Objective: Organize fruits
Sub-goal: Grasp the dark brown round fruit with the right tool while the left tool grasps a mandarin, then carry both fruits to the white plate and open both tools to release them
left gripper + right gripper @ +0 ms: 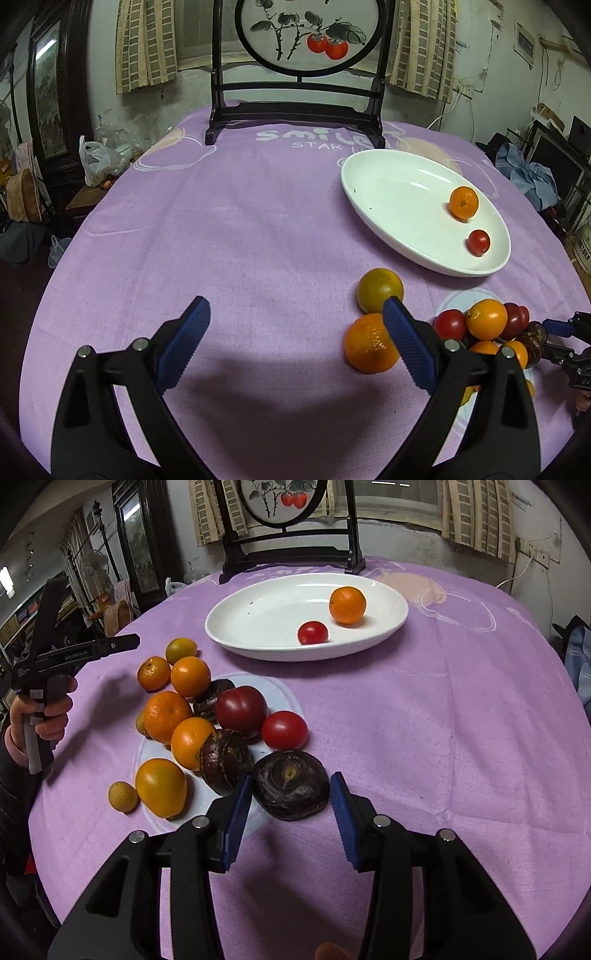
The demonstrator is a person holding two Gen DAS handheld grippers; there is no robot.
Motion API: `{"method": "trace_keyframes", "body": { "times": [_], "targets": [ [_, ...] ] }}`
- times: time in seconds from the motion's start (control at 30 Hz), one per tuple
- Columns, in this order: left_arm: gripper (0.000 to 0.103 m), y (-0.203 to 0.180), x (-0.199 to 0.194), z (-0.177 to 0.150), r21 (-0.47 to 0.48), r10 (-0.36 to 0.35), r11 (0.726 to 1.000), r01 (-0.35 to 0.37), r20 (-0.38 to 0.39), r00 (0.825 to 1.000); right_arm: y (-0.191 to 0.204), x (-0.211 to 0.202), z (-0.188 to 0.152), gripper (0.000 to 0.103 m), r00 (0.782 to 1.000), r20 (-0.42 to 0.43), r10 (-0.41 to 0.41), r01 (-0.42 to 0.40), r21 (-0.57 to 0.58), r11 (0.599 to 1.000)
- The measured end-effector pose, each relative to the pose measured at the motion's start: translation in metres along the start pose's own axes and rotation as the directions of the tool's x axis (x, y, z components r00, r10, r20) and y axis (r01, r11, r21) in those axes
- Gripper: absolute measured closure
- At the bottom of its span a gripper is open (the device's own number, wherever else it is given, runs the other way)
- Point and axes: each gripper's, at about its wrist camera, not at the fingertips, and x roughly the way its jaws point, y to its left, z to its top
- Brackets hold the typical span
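Fruits are mostly unsorted: only one orange (347,604) and one small tomato (313,632) lie in the white dish (236,627), while the heap (207,716) of oranges, tomatoes and dark fruits waits on the purple cloth (443,720) beside it. The right gripper (291,819) tilts downward, jaws parted on either side of a dark fruit (291,784) without pressing it. The left gripper (295,343) hangs wide open and empty, beside an orange (369,343) at the heap's edge.

A matt, woven purple cloth (424,709) covers the counter. The white dish (258,627) looks glossy and smooth like glazed ceramic, while the dark fruit (291,784) has dull, wrinkled skin. Ribbed blue pads (345,819) line the black plastic right hand-held gripper (291,812).
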Motion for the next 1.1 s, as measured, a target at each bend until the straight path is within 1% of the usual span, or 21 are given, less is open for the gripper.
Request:
{"method": "trace_keyframes", "body": {
  "times": [0.03, 0.07, 0.1, 0.13, 0.3, 0.33, 0.37, 0.43, 0.53, 0.57, 0.67, 0.77, 0.83, 0.9, 1.0, 1.03, 1.1],
  "targets": [
    [0.007, -0.001, 0.0, -0.001, 0.005, 0.001, 1.0, -0.001, 0.002, 1.0, 0.001, 0.001, -0.001, 0.053, 1.0, -0.007, -0.009, 0.009, -0.004, 1.0],
    [0.007, -0.001, -0.001, -0.001, 0.009, 0.001, 1.0, -0.001, 0.004, 1.0, 0.003, 0.005, -0.002, 0.047, 0.999, -0.021, -0.033, 0.033, -0.02, 0.999],
    [0.007, -0.002, -0.001, -0.001, 0.012, 0.002, 1.0, -0.002, 0.005, 1.0, 0.004, 0.007, -0.002, 0.046, 0.999, -0.031, -0.045, 0.044, -0.03, 0.999],
    [0.007, -0.003, -0.002, -0.001, 0.014, 0.002, 1.0, -0.002, 0.007, 1.0, 0.008, 0.01, -0.002, 0.046, 0.998, -0.031, -0.063, 0.061, -0.057, 0.997],
    [0.007, -0.004, -0.002, -0.002, 0.029, 0.001, 1.0, -0.002, 0.006, 1.0, 0.013, 0.013, -0.004, 0.047, 0.994, -0.011, -0.106, 0.104, -0.104, 0.989],
    [0.007, -0.004, -0.002, -0.003, 0.032, 0.005, 0.999, -0.005, 0.006, 1.0, 0.013, 0.012, -0.003, 0.05, 0.995, -0.007, -0.103, 0.102, -0.105, 0.989],
    [0.007, -0.005, -0.002, -0.003, 0.035, 0.012, 0.999, -0.012, 0.003, 1.0, 0.011, 0.01, -0.003, 0.057, 0.996, 0.004, -0.093, 0.093, -0.095, 0.991],
    [0.007, -0.005, -0.001, -0.004, 0.039, 0.014, 0.999, -0.014, -0.004, 1.0, 0.006, 0.004, -0.001, 0.057, 0.995, 0.036, -0.089, 0.091, -0.062, 0.994],
    [0.007, -0.008, 0.002, -0.008, 0.06, -0.011, 0.998, 0.013, -0.032, 0.999, -0.019, -0.013, 0.004, 0.057, 0.993, 0.101, -0.053, 0.045, 0.081, 0.996],
    [0.007, -0.012, 0.003, -0.01, 0.081, -0.02, 0.996, 0.024, -0.042, 0.999, -0.027, -0.015, 0.004, 0.057, 0.993, 0.106, -0.059, 0.046, 0.115, 0.992],
    [0.007, -0.029, 0.006, -0.017, 0.157, -0.04, 0.986, 0.049, -0.059, 0.997, -0.037, -0.017, 0.003, 0.057, 0.99, 0.105, -0.093, 0.075, 0.164, 0.984],
    [0.008, -0.043, 0.009, -0.024, 0.218, -0.031, 0.975, 0.044, -0.064, 0.997, -0.039, -0.017, 0.003, 0.057, 0.991, 0.098, -0.088, 0.07, 0.18, 0.981],
    [0.011, -0.048, 0.013, -0.027, 0.24, -0.035, 0.969, 0.051, -0.073, 0.997, -0.036, -0.019, 0.002, 0.057, 0.991, 0.099, -0.092, 0.074, 0.174, 0.982],
    [0.022, -0.05, 0.017, -0.03, 0.249, -0.044, 0.966, 0.064, -0.085, 0.995, -0.035, -0.018, 0.002, 0.057, 0.992, 0.096, -0.087, 0.07, 0.17, 0.983],
    [0.03, -0.053, 0.022, -0.032, 0.269, -0.036, 0.961, 0.06, -0.094, 0.995, -0.035, -0.016, 0.002, 0.057, 0.992, 0.089, -0.092, 0.076, 0.163, 0.984],
    [0.031, -0.054, 0.024, -0.033, 0.275, -0.032, 0.96, 0.058, -0.098, 0.995, -0.034, -0.016, 0.002, 0.057, 0.992, 0.088, -0.091, 0.076, 0.163, 0.984],
    [0.04, -0.055, 0.028, -0.034, 0.287, -0.023, 0.957, 0.053, -0.107, 0.994, -0.033, -0.016, 0.001, 0.057, 0.992, 0.087, -0.091, 0.076, 0.159, 0.984]
  ]
}}
